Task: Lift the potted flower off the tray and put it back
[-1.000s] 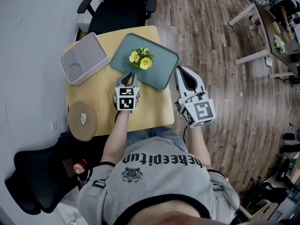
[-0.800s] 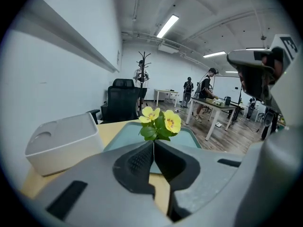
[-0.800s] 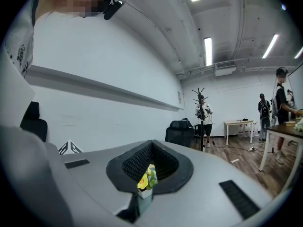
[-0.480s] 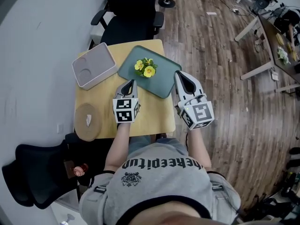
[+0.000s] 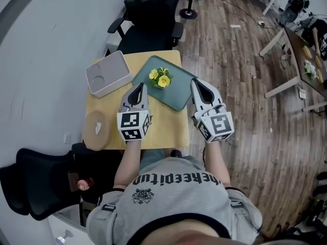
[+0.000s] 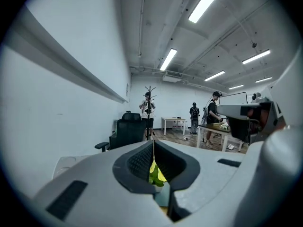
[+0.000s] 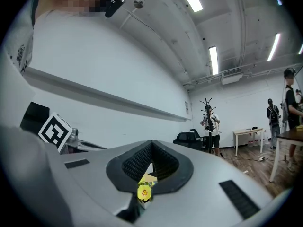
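The potted flower [image 5: 160, 77], yellow blooms over green leaves, stands upright on the teal tray [image 5: 176, 93] on the yellow table [image 5: 163, 126]. My left gripper [image 5: 139, 86] hovers above the tray's near left edge, shut and holding nothing, apart from the pot. To the right of the tray, my right gripper [image 5: 195, 81] is also shut and empty. In the left gripper view the flower [image 6: 154, 174] peeks through the hollow below the closed tips of the left gripper [image 6: 153, 141]. The right gripper view shows a bloom [image 7: 143, 192] under the right gripper's [image 7: 152, 144] closed tips.
A white compartment tray [image 5: 108, 73] lies at the table's far left, a round woven lid [image 5: 95, 130] at its near left. Black office chairs stand behind the table [image 5: 153, 32] and at my left [image 5: 36, 182]. Several people stand by desks far across the room.
My left gripper has risen and drawn back from the pot. The right gripper has lifted a little. The flower stays on the tray, and the table now looks farther below.
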`<move>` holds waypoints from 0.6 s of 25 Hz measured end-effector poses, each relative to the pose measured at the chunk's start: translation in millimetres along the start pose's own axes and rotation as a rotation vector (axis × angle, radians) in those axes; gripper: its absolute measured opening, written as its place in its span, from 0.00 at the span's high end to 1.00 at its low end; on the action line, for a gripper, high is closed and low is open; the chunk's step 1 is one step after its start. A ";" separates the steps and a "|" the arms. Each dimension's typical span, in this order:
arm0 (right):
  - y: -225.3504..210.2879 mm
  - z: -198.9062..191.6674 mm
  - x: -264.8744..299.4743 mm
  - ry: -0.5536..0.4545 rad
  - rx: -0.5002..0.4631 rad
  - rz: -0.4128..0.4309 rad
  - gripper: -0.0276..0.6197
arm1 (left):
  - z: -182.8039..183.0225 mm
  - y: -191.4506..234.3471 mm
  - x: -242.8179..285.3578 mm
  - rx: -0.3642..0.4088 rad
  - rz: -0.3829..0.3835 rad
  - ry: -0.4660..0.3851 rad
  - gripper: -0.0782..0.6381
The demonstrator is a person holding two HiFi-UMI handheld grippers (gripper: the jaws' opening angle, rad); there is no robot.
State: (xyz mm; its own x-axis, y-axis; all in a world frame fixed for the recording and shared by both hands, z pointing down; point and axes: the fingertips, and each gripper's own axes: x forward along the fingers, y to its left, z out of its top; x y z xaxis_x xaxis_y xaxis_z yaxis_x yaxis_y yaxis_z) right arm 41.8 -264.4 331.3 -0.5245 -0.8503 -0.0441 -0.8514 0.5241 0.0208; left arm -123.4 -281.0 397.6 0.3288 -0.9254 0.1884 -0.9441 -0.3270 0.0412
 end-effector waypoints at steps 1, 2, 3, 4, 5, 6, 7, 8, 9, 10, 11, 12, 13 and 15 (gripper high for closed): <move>-0.1 2.8 -2.3 -0.008 -0.001 0.002 0.95 | 8.0 -1.7 -4.4 0.000 0.004 -0.021 0.88; -0.3 5.8 -4.6 -0.016 -0.003 0.003 0.95 | 15.8 -3.4 -8.8 -0.004 0.007 -0.043 0.88; -0.8 9.0 -7.0 -0.023 -0.004 0.004 0.95 | 23.6 -5.0 -13.3 -0.011 0.010 -0.065 0.88; -1.4 12.5 -9.4 -0.031 -0.005 0.005 0.95 | 31.3 -6.5 -17.7 -0.020 0.014 -0.087 0.88; -2.3 16.1 -11.9 -0.039 -0.007 0.005 0.95 | 38.8 -8.2 -22.1 -0.028 0.018 -0.109 0.88; -3.3 19.6 -14.5 -0.046 -0.009 0.006 0.95 | 45.9 -10.1 -26.4 -0.031 0.022 -0.130 0.88; -4.0 22.7 -17.4 -0.054 -0.011 0.006 0.95 | 52.1 -12.1 -30.6 -0.031 0.026 -0.148 0.88; -4.5 25.4 -20.6 -0.062 -0.014 0.007 0.95 | 57.3 -14.3 -34.9 -0.028 0.030 -0.165 0.88; -4.8 27.8 -24.1 -0.070 -0.016 0.008 0.95 | 62.0 -16.5 -39.3 -0.024 0.033 -0.181 0.88; -5.0 30.2 -27.7 -0.078 -0.019 0.009 0.95 | 66.4 -18.9 -43.7 -0.020 0.037 -0.195 0.88; -5.1 32.9 -31.3 -0.086 -0.022 0.009 0.95 | 70.7 -21.3 -47.9 -0.016 0.039 -0.209 0.88; -5.1 35.7 -34.9 -0.093 -0.025 0.009 0.95 | 74.9 -23.7 -52.1 -0.010 0.041 -0.221 0.88; -4.8 38.6 -38.4 -0.099 -0.028 0.009 0.95 | 78.8 -26.1 -56.1 -0.005 0.043 -0.231 0.88; -3.9 43.9 -45.2 -0.112 -0.034 0.012 0.95 | 85.6 -30.8 -64.2 0.002 0.044 -0.251 0.88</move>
State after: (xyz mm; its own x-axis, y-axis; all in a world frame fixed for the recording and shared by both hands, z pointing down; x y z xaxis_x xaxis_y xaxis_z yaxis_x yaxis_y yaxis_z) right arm 69.1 -225.8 289.4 -0.5320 -0.8325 -0.1547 -0.8460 0.5303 0.0554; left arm -113.5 -227.9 300.2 0.2827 -0.9573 -0.0597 -0.9578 -0.2851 0.0366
